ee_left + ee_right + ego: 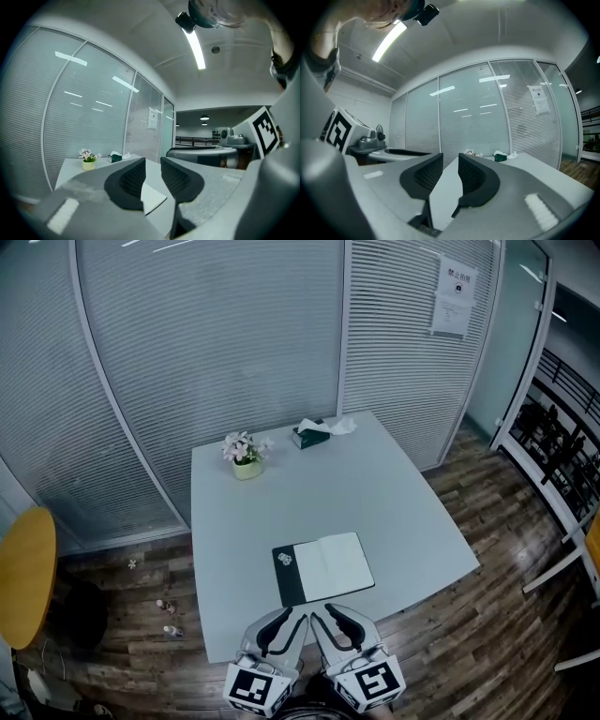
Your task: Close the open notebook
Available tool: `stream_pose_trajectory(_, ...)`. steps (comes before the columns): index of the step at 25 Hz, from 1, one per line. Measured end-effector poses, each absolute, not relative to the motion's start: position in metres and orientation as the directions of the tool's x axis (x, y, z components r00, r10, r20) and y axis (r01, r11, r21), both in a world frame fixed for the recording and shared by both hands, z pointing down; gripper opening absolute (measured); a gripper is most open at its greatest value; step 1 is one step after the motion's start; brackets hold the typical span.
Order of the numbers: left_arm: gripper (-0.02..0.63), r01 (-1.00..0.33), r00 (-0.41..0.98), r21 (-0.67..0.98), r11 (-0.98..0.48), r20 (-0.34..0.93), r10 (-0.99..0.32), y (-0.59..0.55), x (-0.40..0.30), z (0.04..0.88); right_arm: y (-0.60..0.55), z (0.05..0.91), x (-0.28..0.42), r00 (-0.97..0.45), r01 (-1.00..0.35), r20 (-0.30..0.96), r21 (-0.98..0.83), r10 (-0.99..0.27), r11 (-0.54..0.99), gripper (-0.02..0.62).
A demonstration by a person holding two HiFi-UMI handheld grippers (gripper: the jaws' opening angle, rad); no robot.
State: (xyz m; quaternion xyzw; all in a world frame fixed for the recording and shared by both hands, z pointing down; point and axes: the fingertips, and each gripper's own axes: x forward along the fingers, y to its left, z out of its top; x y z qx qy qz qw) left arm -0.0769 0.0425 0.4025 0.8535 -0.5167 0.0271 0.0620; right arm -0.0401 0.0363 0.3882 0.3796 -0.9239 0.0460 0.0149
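Note:
The notebook (323, 568) lies open near the front edge of the white table (375, 484), with a dark cover on its left and a blank white page on its right. My left gripper (286, 622) and right gripper (337, 620) hover side by side just short of the table's front edge, both pointing at the notebook. In the left gripper view the left gripper (153, 171) shows a gap between its pads, and a corner of the notebook (153, 199) lies beyond them. The right gripper (451, 171) likewise stands open with nothing in it.
A small pot of flowers (246, 456) and a green tissue box (309, 434) stand at the table's far side. Glass walls with blinds (216, 352) close off the back. A yellow round top (23, 577) is at the left, and wooden floor (487, 615) surrounds the table.

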Motion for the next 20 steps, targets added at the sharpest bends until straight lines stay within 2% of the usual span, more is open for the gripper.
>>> stream_pose_trajectory(20,0.100,-0.948,0.315,0.087,-0.306,0.118,-0.942,-0.029,-0.069,0.407,-0.040,0.394,-0.024,-0.798,-0.603,0.069,-0.079,-0.599,0.794,0.107)
